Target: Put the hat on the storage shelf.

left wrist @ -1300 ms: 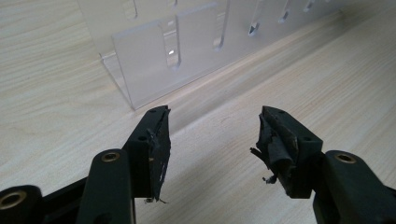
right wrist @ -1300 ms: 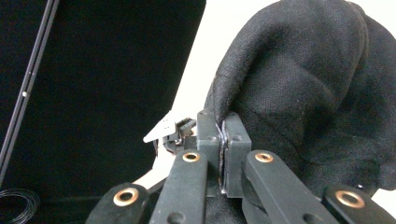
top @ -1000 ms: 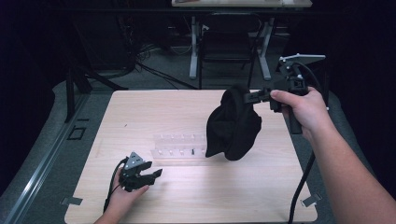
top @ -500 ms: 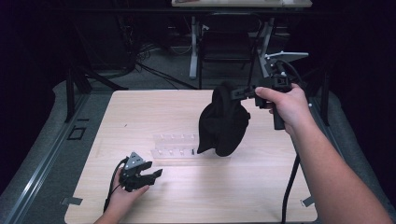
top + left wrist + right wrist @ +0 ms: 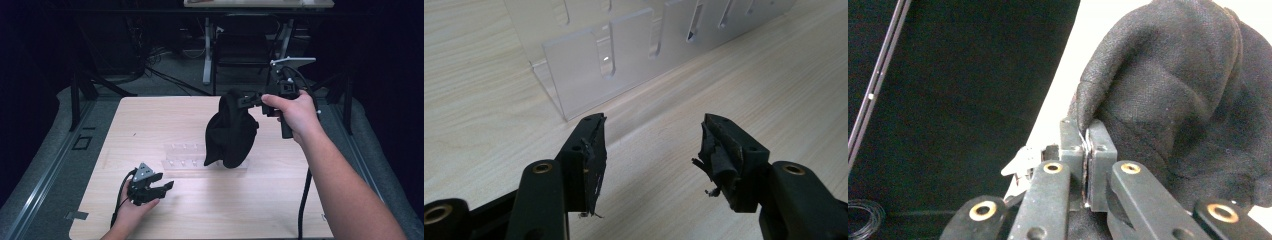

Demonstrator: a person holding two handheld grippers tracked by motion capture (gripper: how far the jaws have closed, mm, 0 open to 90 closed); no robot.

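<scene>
A black cloth hangs in the air over the middle of the wooden table, pinched at its top edge by my right gripper, which is shut on it. In the right gripper view the jaws press together on a fold of the black cloth. Under the cloth lies a clear acrylic rack with slots, partly hidden by it. My left gripper rests low near the table's front left, open, with nothing between its fingers. The left gripper view looks at the clear rack just ahead.
Dark floor with cables, table legs and a black stand lies beyond the far edge of the table. A grey mat borders the table's left side. A cable trails down from my right gripper along the forearm.
My right gripper has carried the black cloth to the left, from the right of the rack to above its right end. The left gripper has stayed put.
</scene>
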